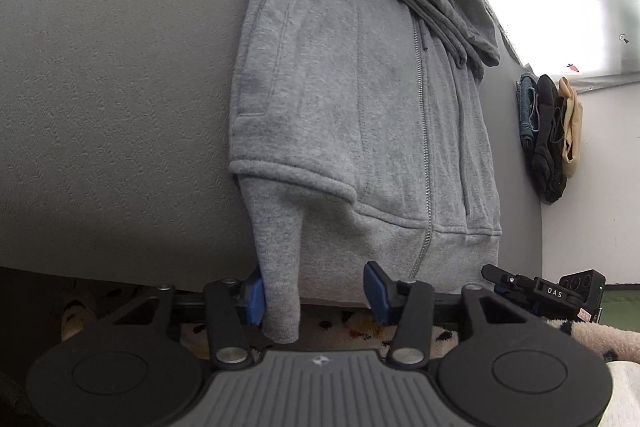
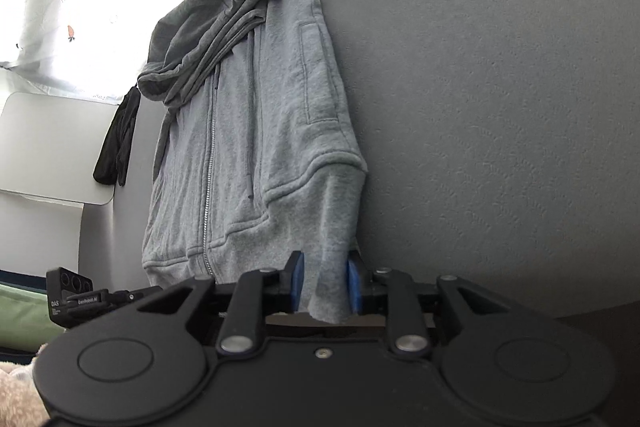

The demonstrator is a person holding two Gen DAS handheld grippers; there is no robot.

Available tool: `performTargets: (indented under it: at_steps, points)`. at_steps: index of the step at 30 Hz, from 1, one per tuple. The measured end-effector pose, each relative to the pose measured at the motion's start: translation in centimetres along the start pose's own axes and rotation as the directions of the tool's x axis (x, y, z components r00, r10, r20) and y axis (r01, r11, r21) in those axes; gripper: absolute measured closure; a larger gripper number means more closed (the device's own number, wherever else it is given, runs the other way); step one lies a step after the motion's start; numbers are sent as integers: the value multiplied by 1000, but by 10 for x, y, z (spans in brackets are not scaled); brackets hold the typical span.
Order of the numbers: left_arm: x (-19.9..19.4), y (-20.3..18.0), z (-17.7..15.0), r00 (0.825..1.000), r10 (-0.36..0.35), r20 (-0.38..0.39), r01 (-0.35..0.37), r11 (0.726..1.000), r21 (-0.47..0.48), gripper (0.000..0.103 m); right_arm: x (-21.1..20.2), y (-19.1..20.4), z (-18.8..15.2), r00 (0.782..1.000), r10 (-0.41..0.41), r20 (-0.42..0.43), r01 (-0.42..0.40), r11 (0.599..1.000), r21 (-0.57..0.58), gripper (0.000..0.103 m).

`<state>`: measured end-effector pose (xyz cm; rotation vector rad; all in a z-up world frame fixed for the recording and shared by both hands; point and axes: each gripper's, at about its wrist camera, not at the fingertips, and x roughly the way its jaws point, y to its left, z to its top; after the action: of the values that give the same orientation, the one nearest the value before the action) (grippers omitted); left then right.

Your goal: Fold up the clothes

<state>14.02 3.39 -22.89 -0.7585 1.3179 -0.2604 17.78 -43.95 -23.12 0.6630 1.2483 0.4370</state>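
Gripping hoodie [image 2: 256, 131] sleeve end, right gripper [image 2: 325, 281] fingers clenched | left gripper [image 1: 316, 291] fingers released, one touching other sleeve

We see the hoodie [image 1: 360, 107] lying flat on the surface [image 1: 120, 87], hood at the far end, hem at the near edge. A cuff hangs between each tool's fingers: left tool [image 1: 316, 293], right tool [image 2: 325, 283]. A clothes pile [image 1: 548, 135] lies beyond the hoodie's side.
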Motion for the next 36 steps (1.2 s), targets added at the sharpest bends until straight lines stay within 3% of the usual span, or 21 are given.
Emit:
performTargets:
  at_steps: [1,2,3,6,9,12,15,17,19,22,29,36]
  points:
    - [0,4,0,1000,17,1,-17,1000,-25,83,1,2,0,1000,-15,0,15,1000,-8,81]
    - [1,7,-1,999,35,1,-34,998,-50,96,1,4,0,999,-35,1,35,999,-21,91]
    - [0,11,-2,1000,25,7,-25,997,-79,95,1,8,-1,998,-66,7,66,997,-45,98]
    - [-6,15,-3,999,-5,37,10,990,-137,96,1,16,-1,995,-102,23,104,991,-90,100]
    - [-25,3,4,993,-58,104,71,989,-127,96,-12,22,2,997,-22,72,27,998,-64,100]
    - [-52,-19,17,969,-142,200,164,982,-97,96,-34,31,14,982,94,163,-90,995,-34,100]
    - [-76,-37,35,924,-234,302,276,955,-107,96,-53,50,33,953,159,256,-151,987,-52,100]
    - [-86,-48,46,898,-264,353,315,945,-94,96,-61,60,44,927,205,313,-196,979,-61,100]
    - [-95,-60,59,868,-290,404,349,934,-78,96,-68,68,55,895,252,368,-247,967,-63,100]
    - [-101,-61,74,816,-344,464,433,896,-99,96,-74,76,69,839,316,442,-320,945,-67,100]
    - [-102,-70,122,771,-323,550,444,890,-100,96,-56,85,109,753,346,560,-375,925,-67,100]
    - [-93,-92,201,739,-345,578,447,894,-38,96,-29,98,179,725,347,595,-374,924,-83,100]
